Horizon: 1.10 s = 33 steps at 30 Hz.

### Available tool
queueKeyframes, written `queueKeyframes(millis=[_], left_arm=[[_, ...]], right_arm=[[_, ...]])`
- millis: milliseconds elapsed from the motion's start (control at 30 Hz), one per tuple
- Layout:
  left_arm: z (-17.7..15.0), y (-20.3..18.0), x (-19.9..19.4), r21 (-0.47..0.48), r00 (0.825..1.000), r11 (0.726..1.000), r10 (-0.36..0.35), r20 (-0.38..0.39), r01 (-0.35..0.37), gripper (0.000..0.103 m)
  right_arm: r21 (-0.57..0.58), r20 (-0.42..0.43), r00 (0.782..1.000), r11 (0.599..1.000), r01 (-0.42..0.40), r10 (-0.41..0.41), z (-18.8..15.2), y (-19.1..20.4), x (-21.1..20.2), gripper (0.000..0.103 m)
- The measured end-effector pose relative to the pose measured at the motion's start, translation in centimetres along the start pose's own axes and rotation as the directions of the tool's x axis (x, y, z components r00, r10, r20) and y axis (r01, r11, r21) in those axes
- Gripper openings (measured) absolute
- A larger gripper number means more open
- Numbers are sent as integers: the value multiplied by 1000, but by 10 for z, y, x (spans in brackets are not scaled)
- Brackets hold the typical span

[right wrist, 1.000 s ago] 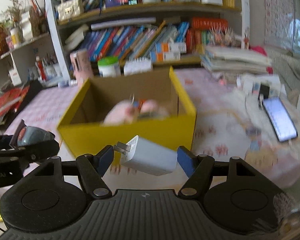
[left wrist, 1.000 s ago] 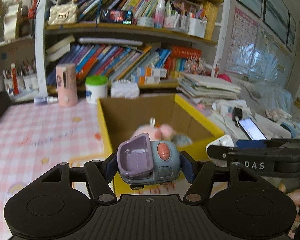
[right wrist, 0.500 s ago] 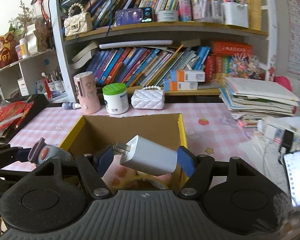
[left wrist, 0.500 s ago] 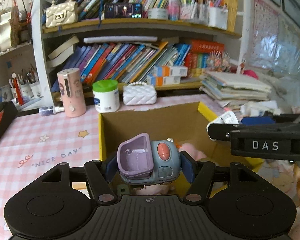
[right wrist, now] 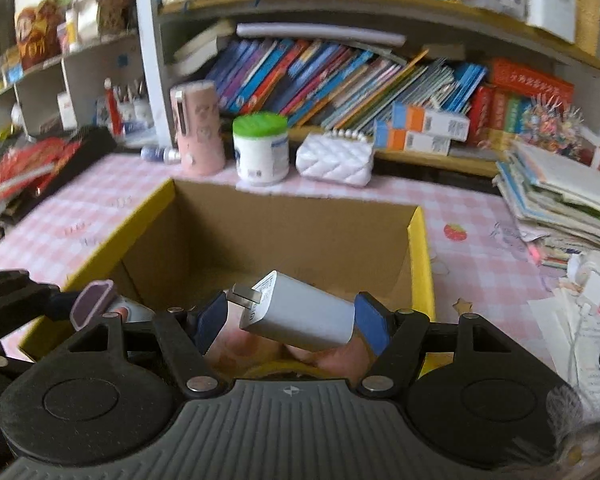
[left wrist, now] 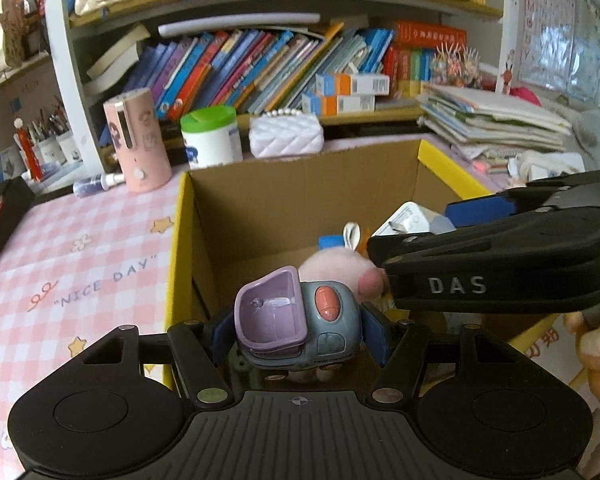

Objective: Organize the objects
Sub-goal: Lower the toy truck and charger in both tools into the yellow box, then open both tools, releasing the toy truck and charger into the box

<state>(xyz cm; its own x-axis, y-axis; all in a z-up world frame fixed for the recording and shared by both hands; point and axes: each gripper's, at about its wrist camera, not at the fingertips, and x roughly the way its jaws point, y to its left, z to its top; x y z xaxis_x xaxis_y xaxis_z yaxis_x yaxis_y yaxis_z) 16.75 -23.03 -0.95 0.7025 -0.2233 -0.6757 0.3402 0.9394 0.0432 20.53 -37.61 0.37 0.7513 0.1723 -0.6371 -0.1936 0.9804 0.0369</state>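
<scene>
My left gripper (left wrist: 298, 330) is shut on a small grey-blue toy car (left wrist: 300, 320) with a purple scoop, held over the near edge of the open yellow cardboard box (left wrist: 180, 240). My right gripper (right wrist: 294, 320) is shut on a white plug charger (right wrist: 300, 318), held over the same box (right wrist: 422, 264). In the left wrist view the right gripper (left wrist: 448, 216) reaches in from the right, charger (left wrist: 410, 218) above the box interior. A pink plush toy (left wrist: 340, 268) lies inside the box. The toy car (right wrist: 96, 306) shows at the left in the right wrist view.
The box sits on a pink checked tablecloth (left wrist: 60, 260). Behind it stand a pink cylinder (left wrist: 138, 146), a green-lidded white jar (left wrist: 210, 136) and a white quilted purse (left wrist: 286, 136). Bookshelves fill the back. A stack of papers and books (right wrist: 560, 200) lies at the right.
Both grippers have moved forward and lower over the box with their objects still held. The right gripper's charger now sits deeper over the box interior.
</scene>
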Motion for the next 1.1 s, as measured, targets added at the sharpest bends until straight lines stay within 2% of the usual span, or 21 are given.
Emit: queueKeyframes(millis=[233, 400, 633, 733, 900, 1100], left_arm=[[-2, 0, -2, 8, 1000, 1000, 5, 22, -5, 66], [-4, -5, -6, 39, 999, 999, 13, 35, -14, 72], [-5, -3, -12, 25, 999, 999, 27, 44, -28, 73], [-6, -1, -16, 14, 998, 999, 41, 50, -42, 81], [-7, 1, -22, -2, 997, 999, 44, 60, -44, 83], [-12, 4, -36, -38, 994, 999, 28, 107, -25, 87]], right_arm=[[-20, -16, 1000, 1000, -11, 11, 0, -2, 12, 68], [-32, -21, 1000, 999, -14, 13, 5, -2, 17, 68], [-97, -48, 999, 995, -2, -2, 8, 5, 26, 68], [-93, -64, 998, 996, -4, -2, 9, 4, 28, 70], [-81, -46, 999, 997, -5, 1, 8, 4, 24, 83], [2, -11, 1000, 1000, 8, -8, 3, 2, 9, 87]])
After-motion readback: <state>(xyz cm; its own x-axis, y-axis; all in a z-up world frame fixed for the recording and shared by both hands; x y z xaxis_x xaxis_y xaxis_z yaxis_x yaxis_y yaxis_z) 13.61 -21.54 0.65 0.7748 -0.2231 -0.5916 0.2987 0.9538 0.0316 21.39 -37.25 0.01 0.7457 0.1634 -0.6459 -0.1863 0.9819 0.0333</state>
